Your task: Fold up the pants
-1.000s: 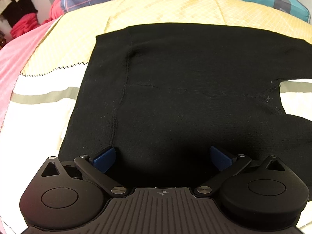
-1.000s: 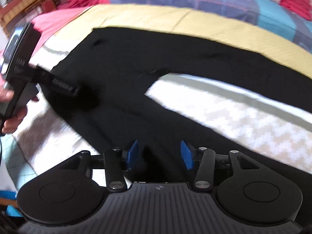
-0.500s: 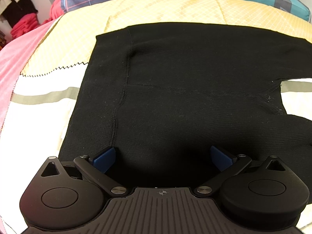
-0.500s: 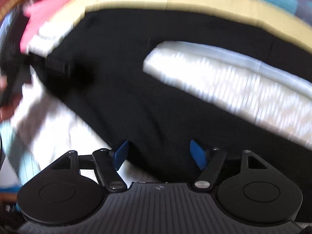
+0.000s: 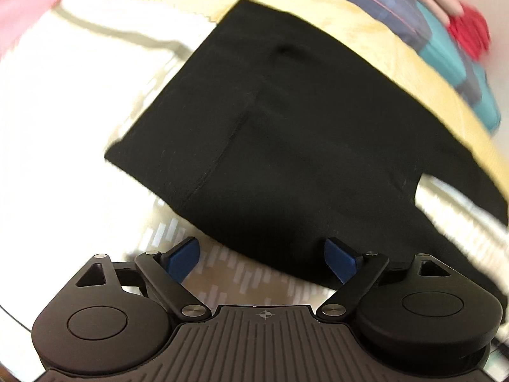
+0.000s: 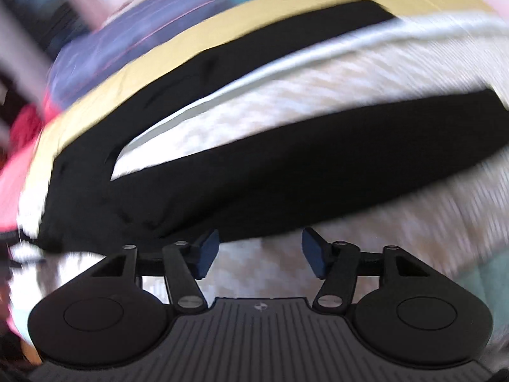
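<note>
Left wrist view: black pants lie flat on the bed, legs splayed toward three o'clock, ready for folding. Left tongs spread, empty; right tongs closing on nothing.

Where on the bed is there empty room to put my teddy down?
Bare blanket lies between the two legs of the pants, and more left of the waistband. The yellow strip behind is narrow, crowded by pillows.
</note>
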`<state>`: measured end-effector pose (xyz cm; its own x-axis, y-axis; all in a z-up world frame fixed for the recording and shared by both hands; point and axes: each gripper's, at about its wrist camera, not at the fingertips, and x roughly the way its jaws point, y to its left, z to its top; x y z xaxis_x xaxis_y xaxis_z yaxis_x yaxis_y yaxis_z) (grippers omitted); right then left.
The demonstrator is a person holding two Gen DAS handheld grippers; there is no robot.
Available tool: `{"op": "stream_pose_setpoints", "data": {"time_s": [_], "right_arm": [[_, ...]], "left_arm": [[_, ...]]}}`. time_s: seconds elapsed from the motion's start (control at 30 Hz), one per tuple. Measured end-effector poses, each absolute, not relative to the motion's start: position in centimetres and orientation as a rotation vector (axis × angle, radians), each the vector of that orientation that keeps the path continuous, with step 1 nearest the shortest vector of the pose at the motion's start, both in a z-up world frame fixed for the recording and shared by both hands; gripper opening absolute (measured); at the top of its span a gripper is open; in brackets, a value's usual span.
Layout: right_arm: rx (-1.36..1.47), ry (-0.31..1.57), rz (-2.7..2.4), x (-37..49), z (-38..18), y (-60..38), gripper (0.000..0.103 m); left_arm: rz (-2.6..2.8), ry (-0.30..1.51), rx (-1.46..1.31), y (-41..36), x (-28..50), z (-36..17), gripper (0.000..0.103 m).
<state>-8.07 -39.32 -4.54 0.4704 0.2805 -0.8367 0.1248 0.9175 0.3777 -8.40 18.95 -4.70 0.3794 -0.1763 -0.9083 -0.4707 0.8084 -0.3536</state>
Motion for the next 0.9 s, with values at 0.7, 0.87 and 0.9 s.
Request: {"op": "stream_pose_setpoints", "data": {"time_s": [0.7,0.87,0.9], "right_arm": [[0.954,0.869,-0.112,-8.4,-9.1,-48.1,0.063],[1.010,0.835,-0.120,-7.9,-9.8,-48.7,0.063],[1.028,0.827,-0.123,-7.8,-10.0,-48.8,0.063]], "left_arm": [[0.212,1.012,-0.992,21.7,-9.8,-6.0,0.103],[0.210,0.944,-1.123,23.0,-12.1,-6.5,0.103],[0.208,0.932,-1.139,23.2,-12.4,-6.7,0.103]]}}
